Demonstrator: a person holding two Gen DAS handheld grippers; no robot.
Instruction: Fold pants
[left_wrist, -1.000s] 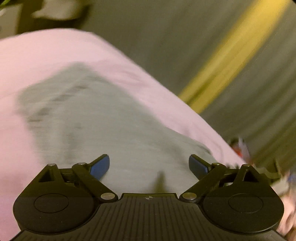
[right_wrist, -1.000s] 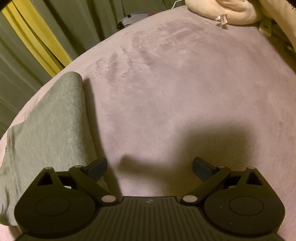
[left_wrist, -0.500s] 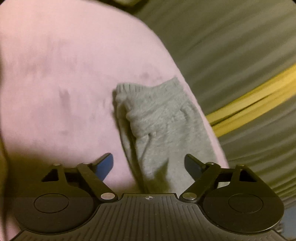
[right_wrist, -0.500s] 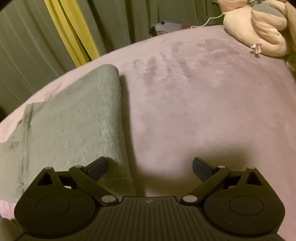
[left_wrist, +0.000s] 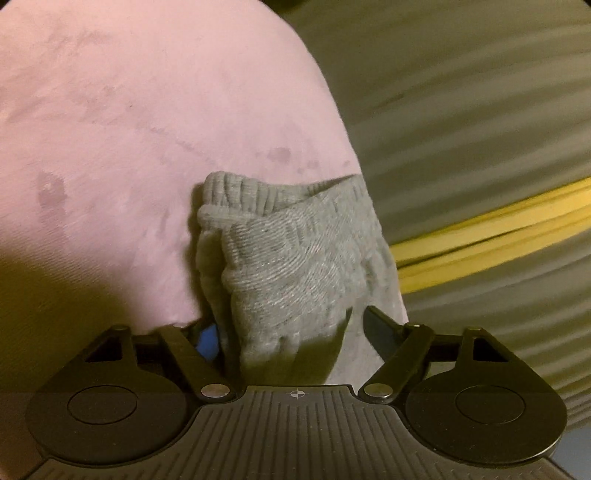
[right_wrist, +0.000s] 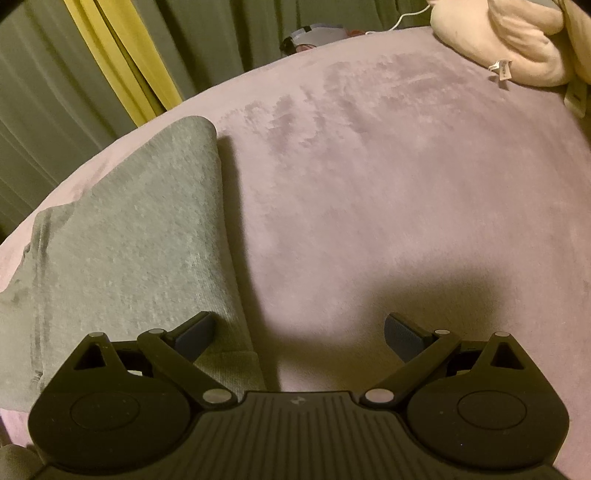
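Grey pants (left_wrist: 295, 266) between closing left gripper (left_wrist: 288, 332) jaws, contact hidden; right gripper (right_wrist: 299, 332) spread, empty.

Right gripper (right_wrist: 299, 332) is hovering over the pink bedspread (right_wrist: 406, 184), jaws standing wide apart with nothing between them. Its left finger is overlapping the grey pants (right_wrist: 129, 240), which are lying folded along the bedspread's left edge, the rounded fold facing inward. A cream plush toy (right_wrist: 498, 40) is resting at the far right corner. Green curtains (right_wrist: 221, 33) with a yellow strip (right_wrist: 118, 59) are hanging beyond the far edge.
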